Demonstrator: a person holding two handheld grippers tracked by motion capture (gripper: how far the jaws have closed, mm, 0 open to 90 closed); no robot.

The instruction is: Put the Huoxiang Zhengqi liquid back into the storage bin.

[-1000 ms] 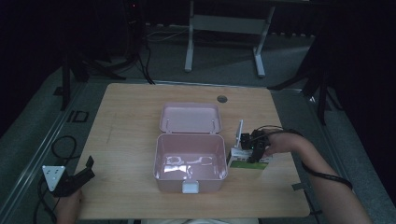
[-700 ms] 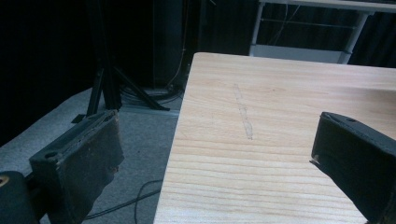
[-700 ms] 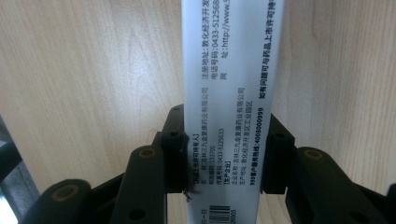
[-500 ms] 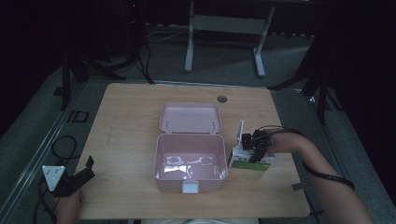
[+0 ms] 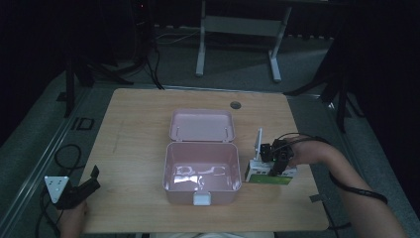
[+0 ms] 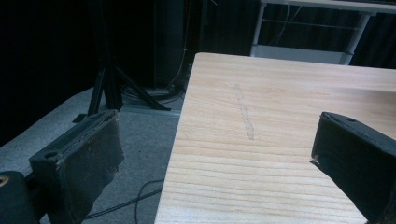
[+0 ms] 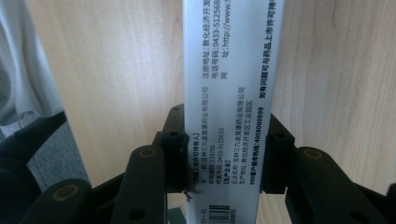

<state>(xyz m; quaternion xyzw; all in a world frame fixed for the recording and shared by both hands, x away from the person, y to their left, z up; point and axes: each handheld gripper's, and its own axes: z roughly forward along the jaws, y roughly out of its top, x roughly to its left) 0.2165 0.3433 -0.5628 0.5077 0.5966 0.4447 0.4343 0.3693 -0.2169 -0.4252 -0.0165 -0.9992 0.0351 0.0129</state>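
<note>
One pale wooden table (image 5: 138,148) carries an open pink plastic lunch box (image 5: 200,171), its lid folded back flat. Just beside the box's right wall sits a small white-and-green cardboard medicine carton (image 5: 270,174), clamped between the jaws of the right gripper (image 7: 226,154). The left gripper (image 6: 219,158) hangs over the table's near-left corner, jaws wide apart, holding nothing

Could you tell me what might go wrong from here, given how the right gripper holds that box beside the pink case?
1. The right gripper pinches the white and green box across its narrow sides; it could twist or slip when lifted.
2. The box sits close to the open pink case; it might knock the wall.
3. The left gripper is far off at the table corner, unable to steady anything.
</note>
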